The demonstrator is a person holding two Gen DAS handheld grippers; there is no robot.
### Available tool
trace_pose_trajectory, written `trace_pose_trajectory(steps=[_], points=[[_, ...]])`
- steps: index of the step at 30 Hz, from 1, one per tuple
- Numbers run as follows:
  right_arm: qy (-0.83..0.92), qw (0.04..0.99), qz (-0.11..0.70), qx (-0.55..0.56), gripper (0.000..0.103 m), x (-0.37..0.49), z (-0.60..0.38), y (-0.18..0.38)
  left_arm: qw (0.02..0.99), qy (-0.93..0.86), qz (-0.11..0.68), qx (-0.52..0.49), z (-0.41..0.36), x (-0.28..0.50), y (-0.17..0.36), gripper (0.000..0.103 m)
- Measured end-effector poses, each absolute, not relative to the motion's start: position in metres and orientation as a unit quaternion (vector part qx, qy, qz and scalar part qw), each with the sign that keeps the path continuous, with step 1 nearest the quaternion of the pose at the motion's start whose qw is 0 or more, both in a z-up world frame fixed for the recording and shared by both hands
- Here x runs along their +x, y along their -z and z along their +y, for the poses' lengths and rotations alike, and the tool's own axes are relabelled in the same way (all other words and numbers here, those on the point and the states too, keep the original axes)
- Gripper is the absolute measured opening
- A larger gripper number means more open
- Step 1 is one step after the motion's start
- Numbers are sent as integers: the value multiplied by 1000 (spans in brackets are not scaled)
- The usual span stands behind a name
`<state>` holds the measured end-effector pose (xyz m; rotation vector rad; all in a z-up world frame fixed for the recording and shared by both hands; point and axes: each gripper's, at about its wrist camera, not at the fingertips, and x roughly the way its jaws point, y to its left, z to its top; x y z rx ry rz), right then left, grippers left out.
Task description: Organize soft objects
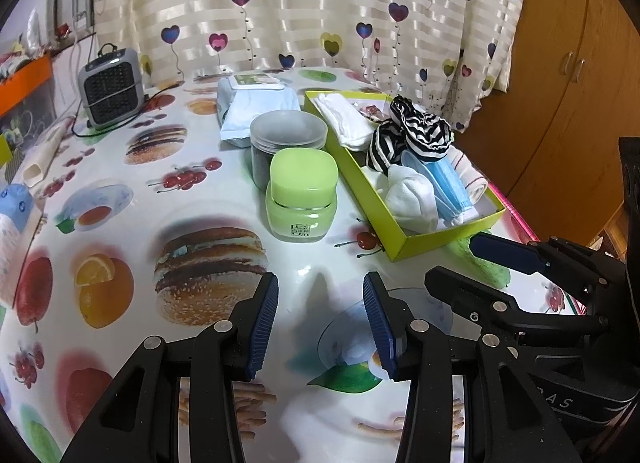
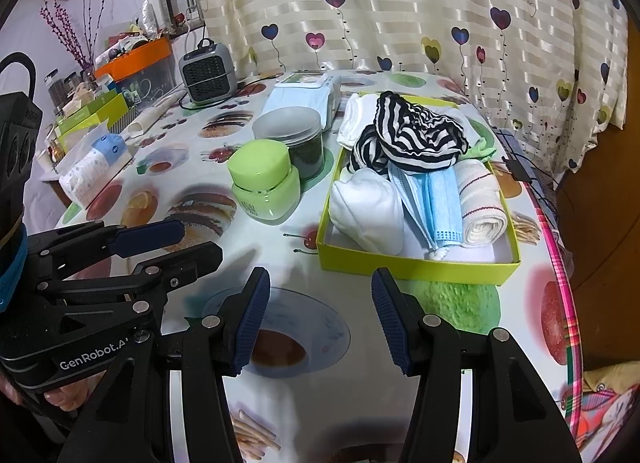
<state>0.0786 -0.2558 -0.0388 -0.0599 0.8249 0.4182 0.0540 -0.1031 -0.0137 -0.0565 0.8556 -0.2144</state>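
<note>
A yellow-green box [image 2: 416, 269] [image 1: 448, 237] on the printed table holds soft things: a black-and-white striped cloth [image 2: 416, 135] [image 1: 416, 133], a white cloth bundle [image 2: 366, 207] [image 1: 408, 195], blue face masks [image 2: 432, 203] [image 1: 448, 183], a rolled cream towel [image 2: 482, 207] [image 1: 474, 177] and folded white cloth [image 1: 346, 117] at the far end. My left gripper [image 1: 320, 327] [image 2: 168, 245] stands open and empty over the table, in front of the jars. My right gripper [image 2: 318, 319] [image 1: 452, 259] is open and empty just short of the box's near wall.
A green jar [image 1: 302, 199] [image 2: 266, 187] and a dark jar with a clear lid [image 1: 286, 139] [image 2: 290, 135] stand left of the box. A wipes pack [image 1: 256, 103], a small grey heater [image 1: 110, 85] and clutter along the left edge lie beyond. The table's right edge [image 2: 560, 263] runs close to the box.
</note>
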Motion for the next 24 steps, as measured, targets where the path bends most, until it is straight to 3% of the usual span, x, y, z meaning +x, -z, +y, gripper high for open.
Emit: trace_pose_trajectory(steps=[24], points=[[-201,895,398,-29,54,78,-254,37,904,103,414,-26,-103,53,13,43]])
